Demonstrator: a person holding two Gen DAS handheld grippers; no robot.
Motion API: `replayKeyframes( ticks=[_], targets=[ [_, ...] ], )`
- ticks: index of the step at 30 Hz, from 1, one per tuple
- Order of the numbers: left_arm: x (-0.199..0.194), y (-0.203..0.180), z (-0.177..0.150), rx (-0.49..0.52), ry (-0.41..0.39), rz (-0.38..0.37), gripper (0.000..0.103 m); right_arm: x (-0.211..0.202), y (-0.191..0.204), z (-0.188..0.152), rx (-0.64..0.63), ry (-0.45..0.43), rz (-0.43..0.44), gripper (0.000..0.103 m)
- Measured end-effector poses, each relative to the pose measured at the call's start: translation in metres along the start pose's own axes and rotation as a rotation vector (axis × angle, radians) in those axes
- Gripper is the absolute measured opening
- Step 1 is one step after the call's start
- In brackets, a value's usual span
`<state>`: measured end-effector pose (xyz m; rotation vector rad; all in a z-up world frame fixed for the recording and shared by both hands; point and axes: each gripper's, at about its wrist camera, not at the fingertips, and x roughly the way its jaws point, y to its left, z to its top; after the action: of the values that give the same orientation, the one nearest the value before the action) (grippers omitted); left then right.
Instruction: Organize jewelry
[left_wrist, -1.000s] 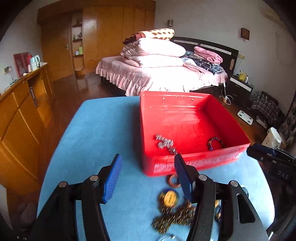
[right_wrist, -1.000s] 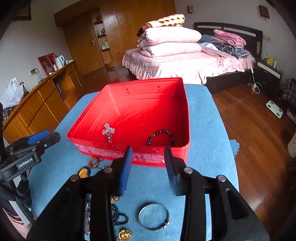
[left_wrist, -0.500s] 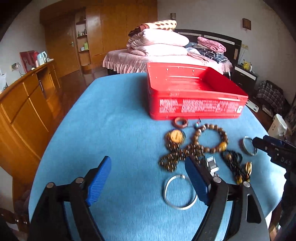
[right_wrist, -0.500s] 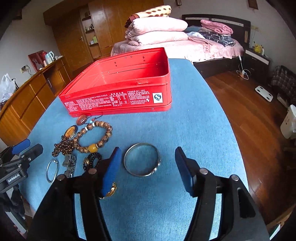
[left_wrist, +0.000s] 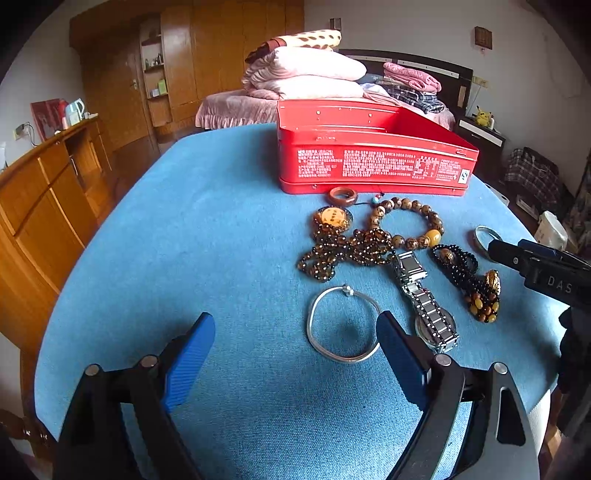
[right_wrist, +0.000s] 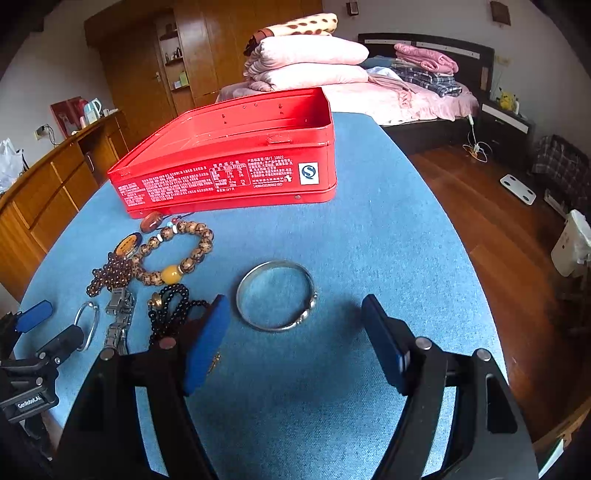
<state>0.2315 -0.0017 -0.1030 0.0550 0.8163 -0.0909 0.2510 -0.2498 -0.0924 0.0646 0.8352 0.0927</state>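
On the blue table (left_wrist: 221, 229), loose jewelry lies spread in front of the red tin (left_wrist: 373, 166). The left gripper (left_wrist: 295, 347) hovers low with its jaws wide apart and empty; a thin silver bangle (left_wrist: 343, 325) lies at its 1 o'clock, touching the right finger, with a watch (left_wrist: 424, 295) just beside it. The right gripper (right_wrist: 295, 332) is likewise spread and holds nothing, a thicker silver bracelet (right_wrist: 277, 295) lying at 12 o'clock between its fingertips. Wooden beads (right_wrist: 177, 251) lie near the tin.

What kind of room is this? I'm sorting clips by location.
Most likely a home bedroom: a bed stacked with folded quilts, a wooden wardrobe, and a nightstand beyond the blue-covered table.
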Motion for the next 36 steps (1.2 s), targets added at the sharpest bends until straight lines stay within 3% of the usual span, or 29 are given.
replayKeyframes(
  ticks=[11, 13, 19, 27, 36],
  targets=[
    [0.008, -0.009, -0.005, 0.007, 0.011, -0.025, 0.087, 0.001, 0.003, -0.001, -0.008, -0.004, -0.002, 0.072],
    [0.008, -0.009, -0.005, 0.012, 0.005, -0.024, 0.081, 0.001, 0.003, 0.0, -0.007, -0.005, -0.001, 0.072],
    [0.002, -0.013, -0.005, 0.035, 0.007, -0.082, 0.046, 0.002, 0.002, 0.001, -0.016, -0.001, -0.01, 0.072],
    [0.001, -0.01, -0.004, 0.031, 0.004, -0.091, 0.045, 0.006, 0.006, 0.004, -0.035, 0.009, -0.037, 0.067],
    [-0.001, 0.019, 0.01, -0.049, -0.037, -0.026, 0.045, 0.012, 0.016, 0.005, -0.073, 0.021, -0.057, 0.064]
  ],
)
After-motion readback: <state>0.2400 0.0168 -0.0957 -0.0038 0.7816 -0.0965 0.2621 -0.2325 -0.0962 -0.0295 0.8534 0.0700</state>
